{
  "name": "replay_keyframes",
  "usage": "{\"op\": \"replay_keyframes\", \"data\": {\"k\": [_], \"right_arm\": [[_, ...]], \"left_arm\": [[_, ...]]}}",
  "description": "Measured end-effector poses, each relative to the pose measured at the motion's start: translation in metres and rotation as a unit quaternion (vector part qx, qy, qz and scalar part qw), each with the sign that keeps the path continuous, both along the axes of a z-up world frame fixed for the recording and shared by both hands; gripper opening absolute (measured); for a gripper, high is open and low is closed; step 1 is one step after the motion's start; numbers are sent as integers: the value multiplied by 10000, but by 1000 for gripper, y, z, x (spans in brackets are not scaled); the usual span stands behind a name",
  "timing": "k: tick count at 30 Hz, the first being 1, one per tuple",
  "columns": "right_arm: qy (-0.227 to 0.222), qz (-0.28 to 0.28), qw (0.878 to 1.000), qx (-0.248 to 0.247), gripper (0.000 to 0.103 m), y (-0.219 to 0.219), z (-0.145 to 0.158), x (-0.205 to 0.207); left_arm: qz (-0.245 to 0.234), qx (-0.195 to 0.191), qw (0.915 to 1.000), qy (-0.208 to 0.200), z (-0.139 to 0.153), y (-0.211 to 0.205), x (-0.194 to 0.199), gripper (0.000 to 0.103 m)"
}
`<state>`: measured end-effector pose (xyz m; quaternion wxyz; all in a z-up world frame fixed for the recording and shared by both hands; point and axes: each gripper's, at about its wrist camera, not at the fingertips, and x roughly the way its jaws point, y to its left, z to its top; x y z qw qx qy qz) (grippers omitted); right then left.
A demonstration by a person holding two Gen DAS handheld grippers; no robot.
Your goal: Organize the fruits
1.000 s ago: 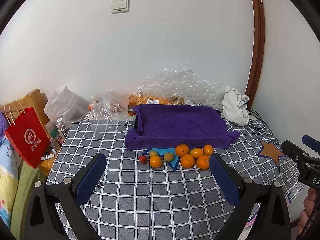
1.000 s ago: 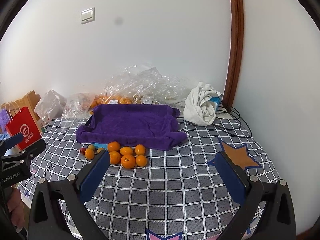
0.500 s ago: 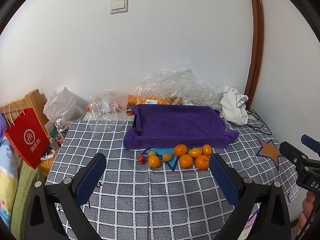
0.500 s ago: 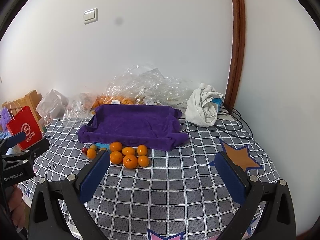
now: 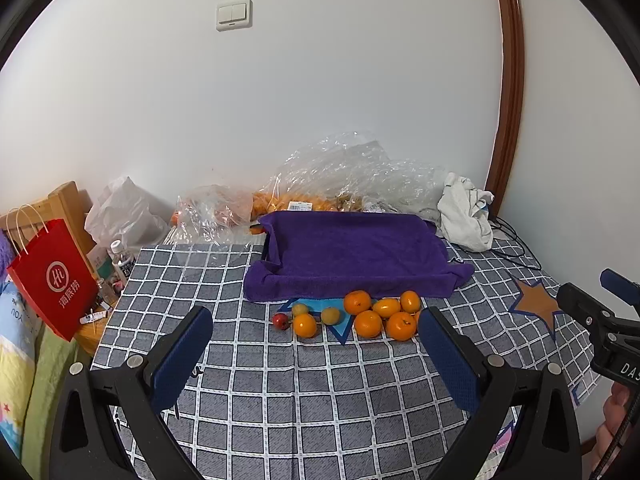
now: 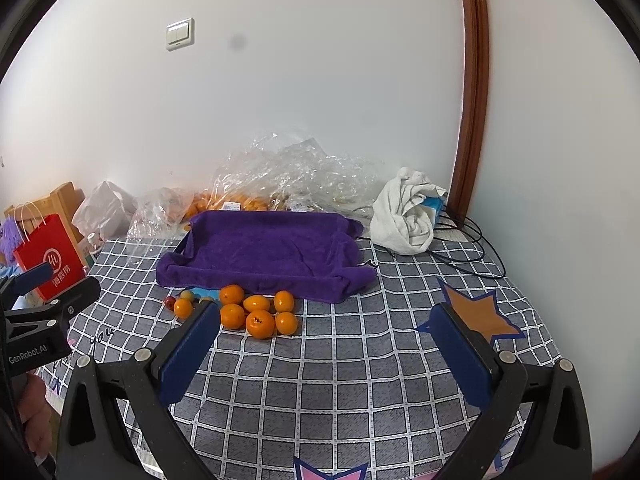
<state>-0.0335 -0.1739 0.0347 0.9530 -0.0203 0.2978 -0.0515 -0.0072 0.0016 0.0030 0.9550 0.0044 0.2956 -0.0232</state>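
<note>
Several orange tangerines (image 5: 368, 323) (image 6: 260, 323), two small yellow-green fruits (image 5: 330, 315) and one small red fruit (image 5: 281, 321) lie in a cluster on the checked cloth, just in front of a purple towel-lined tray (image 5: 352, 254) (image 6: 268, 250). My left gripper (image 5: 316, 350) is open and empty, well short of the fruit. My right gripper (image 6: 326, 346) is open and empty, with its left finger (image 6: 192, 344) near the cluster. Each gripper shows at the edge of the other's view.
Clear plastic bags (image 5: 352, 172) holding more oranges lie behind the tray against the wall. A white crumpled cloth (image 6: 406, 212) and black cables (image 6: 472, 248) sit at the back right. A red paper bag (image 5: 52, 276) and bottles stand off the left edge.
Both grippers have moved slightly forward toward the fruit cluster, which now sits lower and larger in both views. Both stay open.
</note>
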Motion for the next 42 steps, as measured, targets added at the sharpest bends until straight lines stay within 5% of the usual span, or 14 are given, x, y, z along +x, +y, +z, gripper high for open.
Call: {"op": "replay_keyframes", "data": {"k": [13, 25, 34, 42], "right_arm": [[72, 247, 9996, 115, 103, 6, -15, 7], [315, 462, 9983, 148, 102, 5, -64, 60], [1479, 699, 9864, 141, 72, 3, -150, 115], [1575, 747, 9837, 433, 57, 2, -179, 140]], "left_arm": [[38, 32, 10000, 57, -14, 5, 9, 103], [436, 82, 9977, 517, -65, 45, 51, 102], [569, 17, 9925, 1082, -116, 74, 78, 85], [363, -220, 9909, 1281, -139, 84, 88, 67]]}}
